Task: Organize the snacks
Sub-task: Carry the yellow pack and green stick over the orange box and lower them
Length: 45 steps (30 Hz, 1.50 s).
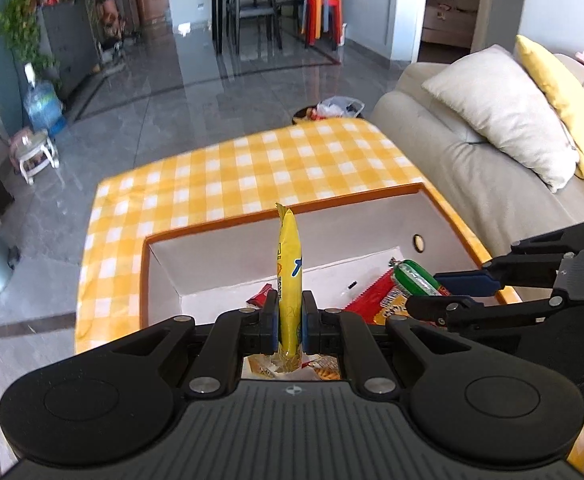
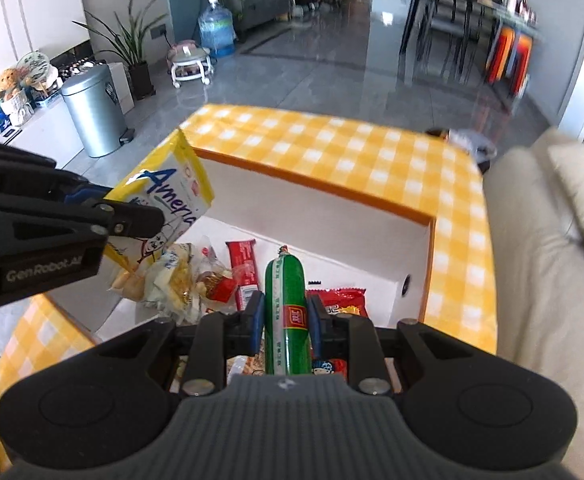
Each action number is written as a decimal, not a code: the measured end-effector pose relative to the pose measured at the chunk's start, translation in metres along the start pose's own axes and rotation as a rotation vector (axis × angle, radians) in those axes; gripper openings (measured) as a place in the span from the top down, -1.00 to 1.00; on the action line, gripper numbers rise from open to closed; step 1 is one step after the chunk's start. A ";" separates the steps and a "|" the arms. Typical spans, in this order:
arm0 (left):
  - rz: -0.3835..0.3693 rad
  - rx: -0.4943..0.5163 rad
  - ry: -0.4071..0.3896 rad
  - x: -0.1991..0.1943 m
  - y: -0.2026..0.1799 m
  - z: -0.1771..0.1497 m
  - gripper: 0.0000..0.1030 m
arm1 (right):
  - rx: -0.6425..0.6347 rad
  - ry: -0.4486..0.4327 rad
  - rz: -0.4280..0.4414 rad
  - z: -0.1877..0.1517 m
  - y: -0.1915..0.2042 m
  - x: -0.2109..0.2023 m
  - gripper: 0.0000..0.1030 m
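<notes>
My left gripper [image 1: 290, 320] is shut on a yellow snack bag [image 1: 289, 276], seen edge-on and upright above the white storage box [image 1: 331, 220]. In the right wrist view the same yellow snack bag [image 2: 168, 196] shows its printed face, with the left gripper [image 2: 140, 218] at the left. My right gripper [image 2: 284, 314] is shut on a green sausage stick [image 2: 286, 312] over the box [image 2: 311, 208]. From the left wrist view, that green sausage stick [image 1: 413, 278] and the right gripper [image 1: 439, 292] hang at the right. Red packets [image 2: 244, 268] and pale wrapped snacks [image 2: 172, 280] lie on the box floor.
The box sits sunk into a table with a yellow checked cloth [image 1: 252, 168]. A beige sofa [image 1: 471, 168] with cushions flanks the right side. A silver bin [image 2: 92, 112], a water bottle [image 2: 216, 28], a small stool and dining chairs stand on the grey floor beyond.
</notes>
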<state>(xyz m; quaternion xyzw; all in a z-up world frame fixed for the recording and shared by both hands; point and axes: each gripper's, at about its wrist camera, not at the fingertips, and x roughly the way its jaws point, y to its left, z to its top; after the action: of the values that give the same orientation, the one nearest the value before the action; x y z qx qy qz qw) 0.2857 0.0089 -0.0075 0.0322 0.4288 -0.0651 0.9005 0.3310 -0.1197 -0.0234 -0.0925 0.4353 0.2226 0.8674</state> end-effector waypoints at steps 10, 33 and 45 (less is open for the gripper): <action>-0.030 -0.020 0.092 0.051 0.006 0.000 0.81 | 0.028 0.092 0.026 0.017 -0.005 0.057 0.63; -0.079 -0.045 0.221 0.100 0.004 -0.003 0.81 | -0.157 0.160 -0.042 0.008 0.002 0.096 0.62; -0.031 -0.012 0.232 0.097 0.000 -0.007 0.68 | -0.149 0.152 -0.041 0.009 0.004 0.091 0.32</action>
<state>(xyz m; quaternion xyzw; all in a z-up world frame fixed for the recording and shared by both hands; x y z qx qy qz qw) 0.3409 0.0013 -0.0869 0.0276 0.5309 -0.0723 0.8439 0.3833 -0.0853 -0.0903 -0.1821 0.4800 0.2290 0.8271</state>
